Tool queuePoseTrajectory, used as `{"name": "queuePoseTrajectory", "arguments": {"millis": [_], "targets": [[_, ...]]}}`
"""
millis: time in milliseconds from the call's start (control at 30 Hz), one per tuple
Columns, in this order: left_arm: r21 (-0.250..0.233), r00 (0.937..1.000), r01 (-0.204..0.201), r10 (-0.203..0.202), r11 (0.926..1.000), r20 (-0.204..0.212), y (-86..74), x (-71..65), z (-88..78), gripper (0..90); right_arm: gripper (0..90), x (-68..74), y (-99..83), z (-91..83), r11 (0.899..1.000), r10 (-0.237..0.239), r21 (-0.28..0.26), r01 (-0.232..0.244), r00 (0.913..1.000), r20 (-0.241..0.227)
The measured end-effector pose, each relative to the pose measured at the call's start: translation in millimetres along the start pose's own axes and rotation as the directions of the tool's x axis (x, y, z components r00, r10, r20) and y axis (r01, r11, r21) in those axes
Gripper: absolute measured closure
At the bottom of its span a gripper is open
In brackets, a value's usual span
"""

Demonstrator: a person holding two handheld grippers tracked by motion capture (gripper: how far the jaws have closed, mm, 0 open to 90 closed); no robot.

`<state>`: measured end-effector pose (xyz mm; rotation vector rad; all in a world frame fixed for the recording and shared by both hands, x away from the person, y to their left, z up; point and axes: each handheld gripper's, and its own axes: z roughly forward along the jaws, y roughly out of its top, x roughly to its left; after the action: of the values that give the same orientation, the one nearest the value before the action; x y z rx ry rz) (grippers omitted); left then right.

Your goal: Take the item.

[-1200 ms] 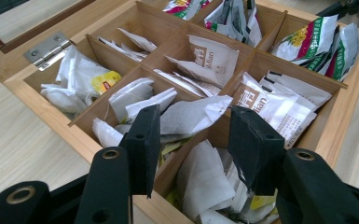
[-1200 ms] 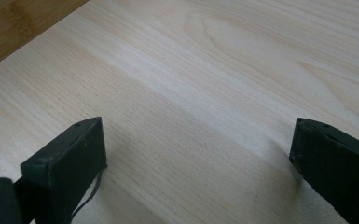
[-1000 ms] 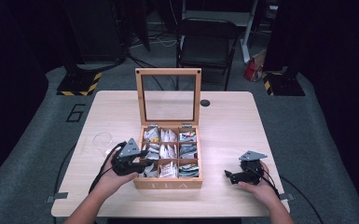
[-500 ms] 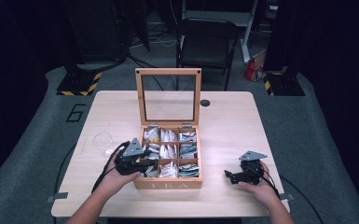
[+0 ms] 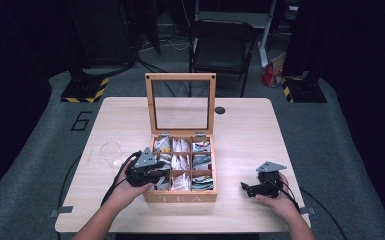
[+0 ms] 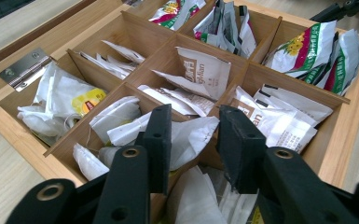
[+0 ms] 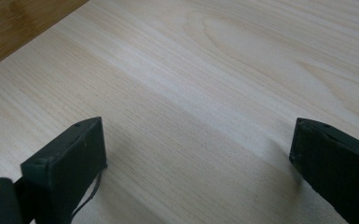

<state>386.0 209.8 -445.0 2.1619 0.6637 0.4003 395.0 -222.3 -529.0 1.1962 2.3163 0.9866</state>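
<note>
Left gripper [image 6: 193, 140] closing narrow around a white tea packet [image 6: 191, 135] in the wooden tea box [image 6: 349, 140], right gripper [image 7: 198, 154] wide over bare table [image 7: 214, 70].

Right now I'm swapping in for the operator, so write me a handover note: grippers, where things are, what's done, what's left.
Left hand-held gripper: over the near-left compartments of the open wooden tea box, jaws just been closing around a white tea bag packet; pads not clearly pressing on it yet.
Right hand-held gripper: open, nothing between the jaws, resting over bare table right of the box.
Done: lid stands up, left gripper is at a packet.
Left: finish the grip, lift the packet out.
</note>
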Motion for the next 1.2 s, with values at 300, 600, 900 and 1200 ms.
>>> {"name": "queuePoseTrajectory", "arguments": {"millis": [300, 600, 900, 1200], "targets": [[0.010, 0.9998, 0.007, -0.007, 0.9999, 0.017, 1.4, 0.8, 0.3, 77.1, 2.9, 0.0, 0.0, 0.0, 1.000, 0.000, 0.000, 0.000, 1.0000, 0.000], [0.014, 0.9999, 0.007, -0.007, 0.9999, 0.011, 5.2, 2.6, -0.8, 83.4, 2.9, 0.0, 0.0, 0.0, 1.000, 0.000, 0.000, 0.000, 1.0000, 0.000], [0.000, 0.9994, 0.027, -0.027, 0.9996, -0.020, 9.1, 10.2, -4.0, 86.9, 2.9, 0.0, 0.0, 0.0, 1.000, 0.000, 0.000, 0.000, 1.0000, 0.000], [-0.009, 0.9986, 0.034, -0.034, 0.9994, -0.039, 11.7, 16.0, -6.0, 88.1, 2.9, 0.0, 0.0, 0.0, 1.000, 0.000, 0.000, 0.000, 1.0000, 0.000]]}}
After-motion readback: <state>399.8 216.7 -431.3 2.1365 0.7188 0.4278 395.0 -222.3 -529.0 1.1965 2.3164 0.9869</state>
